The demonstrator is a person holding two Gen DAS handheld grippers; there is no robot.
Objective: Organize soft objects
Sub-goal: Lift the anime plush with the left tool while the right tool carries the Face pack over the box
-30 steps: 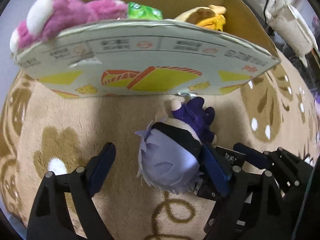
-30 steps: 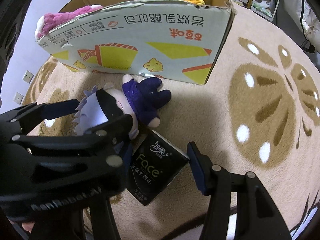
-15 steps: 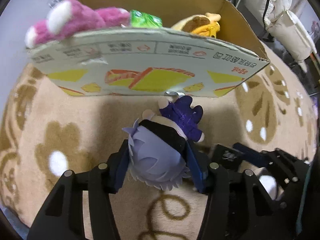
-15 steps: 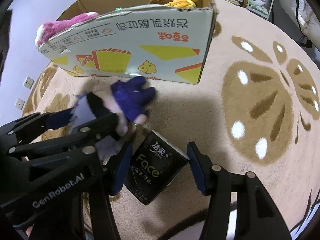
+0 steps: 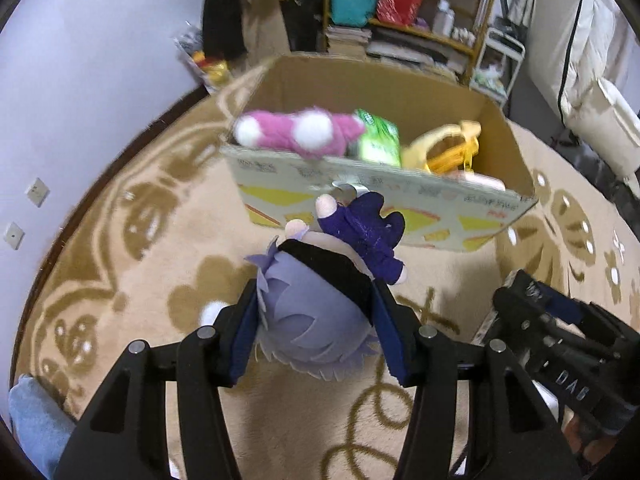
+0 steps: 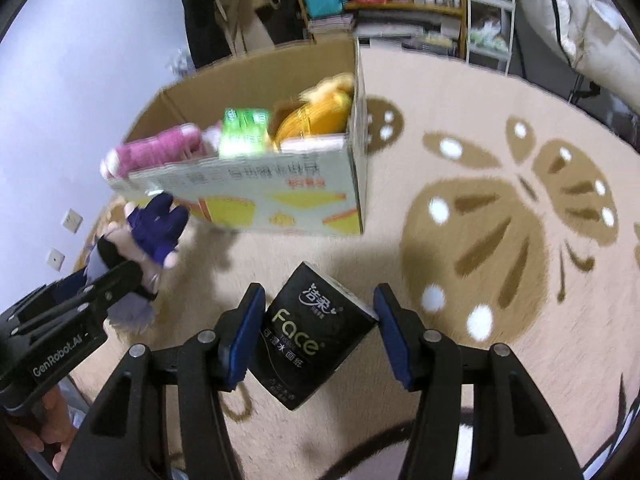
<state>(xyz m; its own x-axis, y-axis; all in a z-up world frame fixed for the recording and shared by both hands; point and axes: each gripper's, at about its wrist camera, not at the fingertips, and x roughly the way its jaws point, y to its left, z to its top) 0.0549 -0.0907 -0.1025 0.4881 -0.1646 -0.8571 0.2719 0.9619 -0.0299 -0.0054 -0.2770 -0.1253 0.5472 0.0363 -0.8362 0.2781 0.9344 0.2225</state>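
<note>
The left tool [image 5: 316, 334] is clenched on the pale-haired plush doll [image 5: 320, 300], held above the rug [image 5: 132, 264] just in front of the cardboard box [image 5: 384, 196]. The right tool [image 6: 320, 332] grips the black tissue pack [image 6: 316, 336], also before the box. Inside the box lie a pink plush [image 5: 296, 132], a green pack [image 5: 378, 140] and a yellow plush [image 5: 448, 152].

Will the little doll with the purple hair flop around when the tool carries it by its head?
Probably a bit. The left tool squeezes the doll only at its round head, so the body in dark blue clothes sticks out free and may wobble. It looks soft and stuffed, so likely light and not breakable. The fuzzy fabric should not slip easily.
</note>
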